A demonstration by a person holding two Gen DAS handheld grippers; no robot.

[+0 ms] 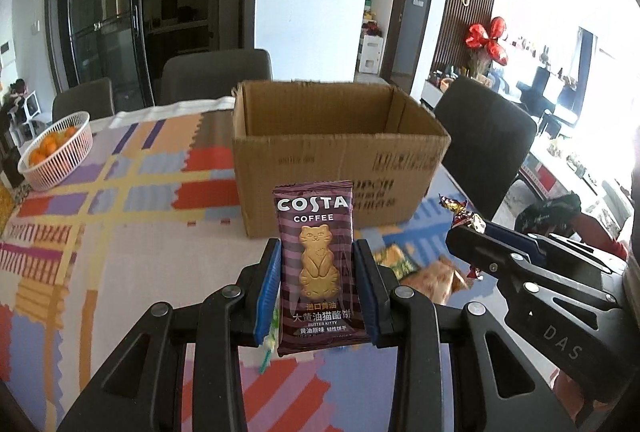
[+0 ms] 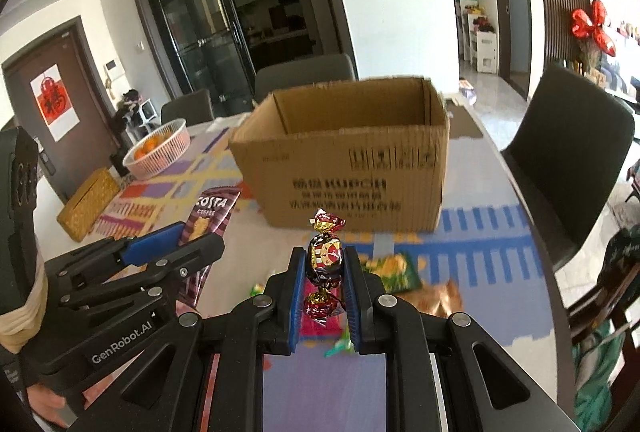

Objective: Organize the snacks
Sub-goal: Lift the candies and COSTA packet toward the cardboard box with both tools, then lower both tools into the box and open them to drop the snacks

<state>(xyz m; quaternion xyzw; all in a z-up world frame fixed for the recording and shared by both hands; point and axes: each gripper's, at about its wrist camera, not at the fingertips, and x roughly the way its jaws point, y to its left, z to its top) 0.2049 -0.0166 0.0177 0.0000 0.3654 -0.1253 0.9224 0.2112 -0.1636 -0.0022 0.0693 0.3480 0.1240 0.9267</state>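
Observation:
A purple Costa Coffee biscuit packet (image 1: 316,264) with a cat picture stands upright between blue pads, and my left gripper (image 1: 318,246) is shut on it above the patterned tablecloth. My right gripper (image 2: 325,251) is shut on a dark twist-wrapped candy (image 2: 325,258) with gold and red ends. Each gripper shows in the other's view: the right gripper (image 1: 468,232) with its candy (image 1: 460,212), the left gripper (image 2: 176,238) with the packet (image 2: 210,216). An open, empty-looking cardboard box (image 1: 340,160) (image 2: 344,160) stands on the table just beyond both.
Loose snacks lie on the cloth under the grippers: a green packet (image 2: 394,268) and an orange-brown one (image 2: 436,298). A white basket of oranges (image 1: 56,152) sits far left beside a yellow woven box (image 2: 86,204). Dark chairs (image 1: 484,140) ring the table.

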